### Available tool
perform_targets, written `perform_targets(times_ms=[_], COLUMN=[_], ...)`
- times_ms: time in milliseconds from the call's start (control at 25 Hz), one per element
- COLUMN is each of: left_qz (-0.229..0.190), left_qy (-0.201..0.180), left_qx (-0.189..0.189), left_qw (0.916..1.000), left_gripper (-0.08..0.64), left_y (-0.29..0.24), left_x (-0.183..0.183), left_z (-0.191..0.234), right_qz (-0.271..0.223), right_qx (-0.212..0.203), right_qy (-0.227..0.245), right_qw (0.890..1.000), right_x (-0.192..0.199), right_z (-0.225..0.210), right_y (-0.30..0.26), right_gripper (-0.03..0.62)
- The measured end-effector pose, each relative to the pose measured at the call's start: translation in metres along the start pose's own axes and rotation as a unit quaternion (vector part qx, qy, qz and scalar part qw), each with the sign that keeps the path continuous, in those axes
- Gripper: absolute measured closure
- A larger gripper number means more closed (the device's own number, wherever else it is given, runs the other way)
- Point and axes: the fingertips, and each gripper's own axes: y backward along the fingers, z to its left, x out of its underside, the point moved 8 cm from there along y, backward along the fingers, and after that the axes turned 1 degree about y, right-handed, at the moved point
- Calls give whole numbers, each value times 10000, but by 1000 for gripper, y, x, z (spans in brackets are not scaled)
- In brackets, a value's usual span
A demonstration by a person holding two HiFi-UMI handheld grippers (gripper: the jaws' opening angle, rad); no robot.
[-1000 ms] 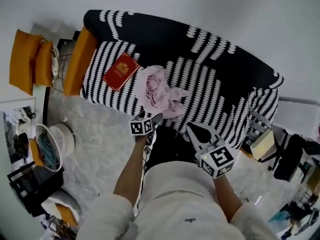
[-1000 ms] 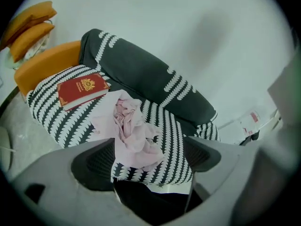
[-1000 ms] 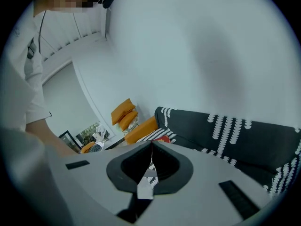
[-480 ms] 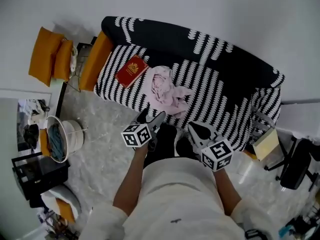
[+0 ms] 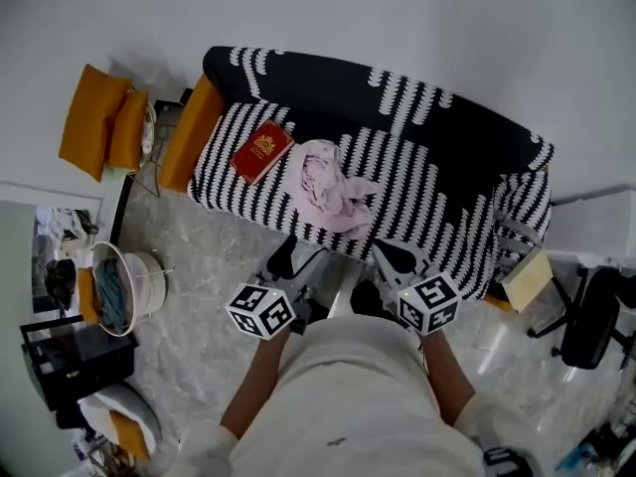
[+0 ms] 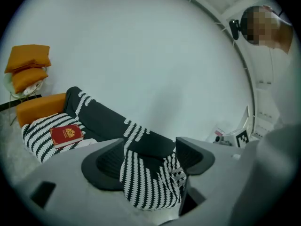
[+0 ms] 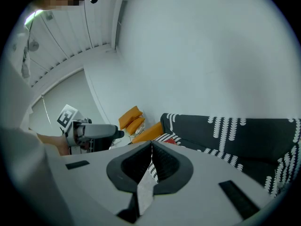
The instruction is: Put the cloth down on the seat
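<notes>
step: cloth (image 5: 328, 187) lies heaped on seat (image 5: 422, 202), placing looks done | left tongs (image 5: 298, 257): apart, just been closing, nothing between | right tongs (image 5: 396, 256): jaws together, empty | next: keep both clear of cloth

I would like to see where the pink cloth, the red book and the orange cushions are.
pink cloth (image 5: 326, 185), head view, middle of the crumpled heap.
red book (image 5: 261, 151), head view, centre of its cover.
orange cushions (image 5: 91, 122), head view, face of the larger one.
</notes>
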Motion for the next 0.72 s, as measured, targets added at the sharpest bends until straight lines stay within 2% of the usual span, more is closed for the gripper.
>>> perform_targets(times_ms=[160, 320, 480, 720], left_qz=[-132, -319, -467, -688], left_qy=[-339, -684, -840, -893], left_qx=[259, 573, 813, 1190], left_qw=[9990, 9955, 9920, 9865], left_gripper=[262, 343, 443, 495], left_y=[31, 76, 119, 162], left_x=[-11, -25, -33, -42], left_z=[-3, 7, 21, 50], right_qz=[-62, -247, -354, -660], right_qx=[121, 96, -19, -133], right_qy=[12, 70, 67, -31], right_qw=[9999, 9996, 9993, 9977], right_x=[3, -1, -6, -6], right_z=[22, 72, 127, 188], right_y=[-7, -20, -36, -51], right_gripper=[584, 584, 584, 584])
